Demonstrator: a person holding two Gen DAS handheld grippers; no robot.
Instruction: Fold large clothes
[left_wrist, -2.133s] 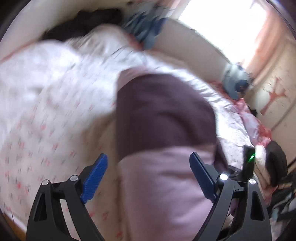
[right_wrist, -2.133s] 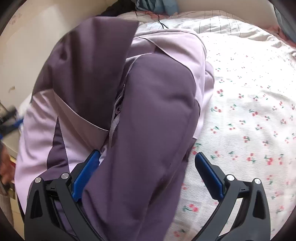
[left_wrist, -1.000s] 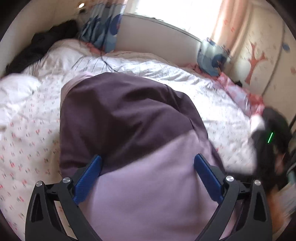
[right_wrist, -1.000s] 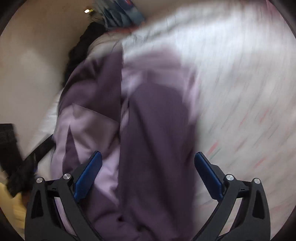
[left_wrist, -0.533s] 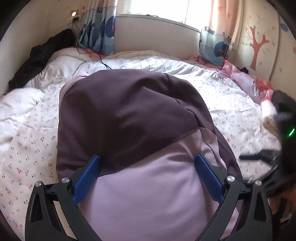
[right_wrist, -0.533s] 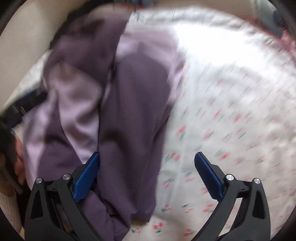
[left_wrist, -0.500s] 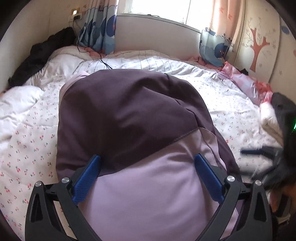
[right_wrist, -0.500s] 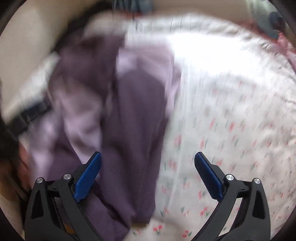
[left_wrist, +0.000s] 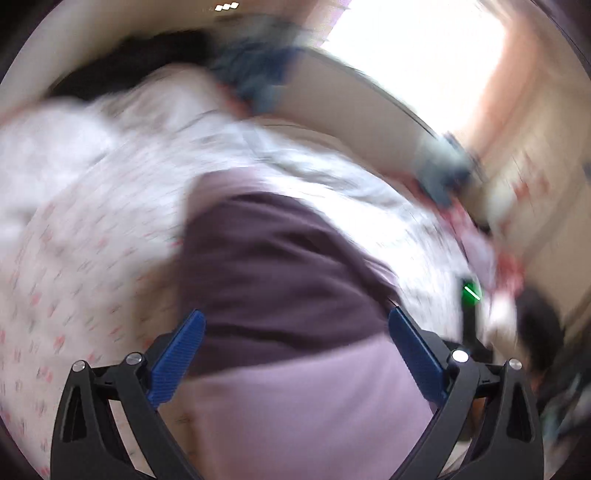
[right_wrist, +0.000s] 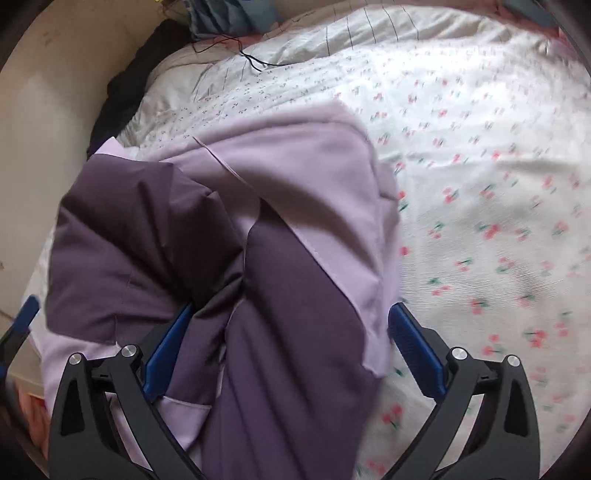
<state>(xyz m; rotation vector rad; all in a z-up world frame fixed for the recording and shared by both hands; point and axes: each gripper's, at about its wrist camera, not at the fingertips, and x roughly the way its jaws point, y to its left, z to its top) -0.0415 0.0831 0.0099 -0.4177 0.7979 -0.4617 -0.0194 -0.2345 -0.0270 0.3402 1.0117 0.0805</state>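
Over on the left wrist view first: left gripper (left_wrist: 295, 347) spread wide, blue pads (left_wrist: 177, 356) well apart, nothing pinched, the two-tone purple jacket (left_wrist: 280, 295) lying between and beyond them. Whole frame smeared with motion. Dark panel farther off, pale lilac panel nearer the camera, all of it resting on the cherry-print bedspread (left_wrist: 85, 258). Bright window (left_wrist: 417, 55) far right, washed out.

Across to the right wrist view, much sharper: right gripper (right_wrist: 291, 343) also fully released, left pad (right_wrist: 166, 350) just beside a deep crease of dark fabric, right pad off the lilac edge, over bare bedspread (right_wrist: 498, 203). Jacket (right_wrist: 258, 240) bunched into the near-left part of the bed, lilac panel draped over the darker one. Thin black cable (right_wrist: 255, 61) trailing at the far side, dark clothing (right_wrist: 125, 85) heaped against the wall.

Risks from here (a judgement only): a grab at that crease likely to catch several layers at once and drag the bundle rather than one clean edge. Slippery-looking shell fabric apt to slide out of a shallow pinch. Uneven fold probable if the two grippers lift mismatched points.

Hard to make out: sleeves, hem and zip not identifiable in the crumple; near portion of the jacket cut off below both frames; blurred objects at the right edge of the left view unreadable, one green light (left_wrist: 471, 293) aside.
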